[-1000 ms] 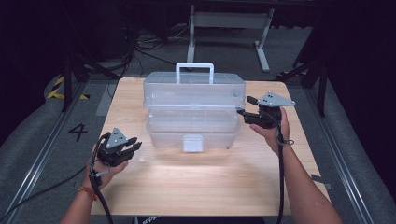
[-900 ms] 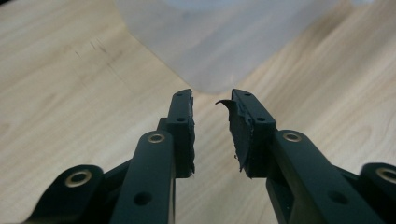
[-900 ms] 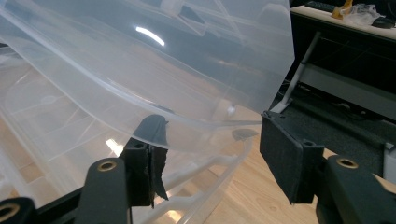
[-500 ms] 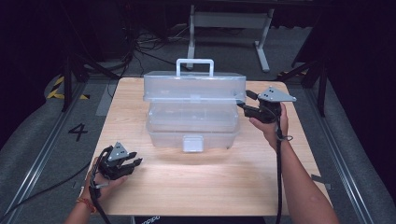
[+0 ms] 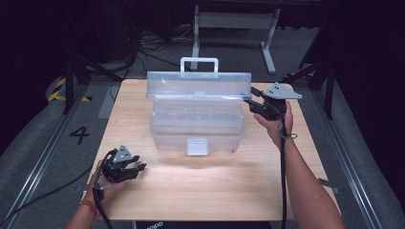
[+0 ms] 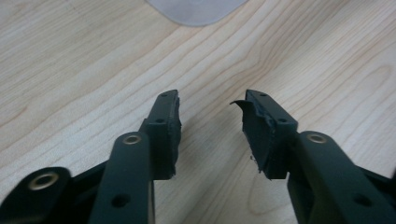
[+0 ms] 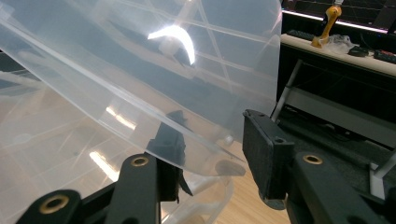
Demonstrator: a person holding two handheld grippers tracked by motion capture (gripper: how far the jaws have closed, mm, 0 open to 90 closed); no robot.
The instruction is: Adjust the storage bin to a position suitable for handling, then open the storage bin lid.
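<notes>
Lid [image 5: 199,84] has risen under spread right gripper [image 5: 253,106]; left gripper [image 5: 138,167], spread, withdrew.

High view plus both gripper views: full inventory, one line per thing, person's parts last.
Table: one, light wood, centre of the high view.
Storage box: one, clear plastic, middle of the table, white clasp facing the person.
Lid: one, clear, raised at the box's far side, handle on top; its right corner sits between the right tongs' jaws.
Metal stand: one, grey, on the floor beyond the table.
Number 4: one, dark, on the floor left of the table.
Cables: several, black, on the floor behind the table.
Left tongs: one, black, open, over bare table at near left.
Right tongs: one, black, open, at the lid's right corner.
</notes>
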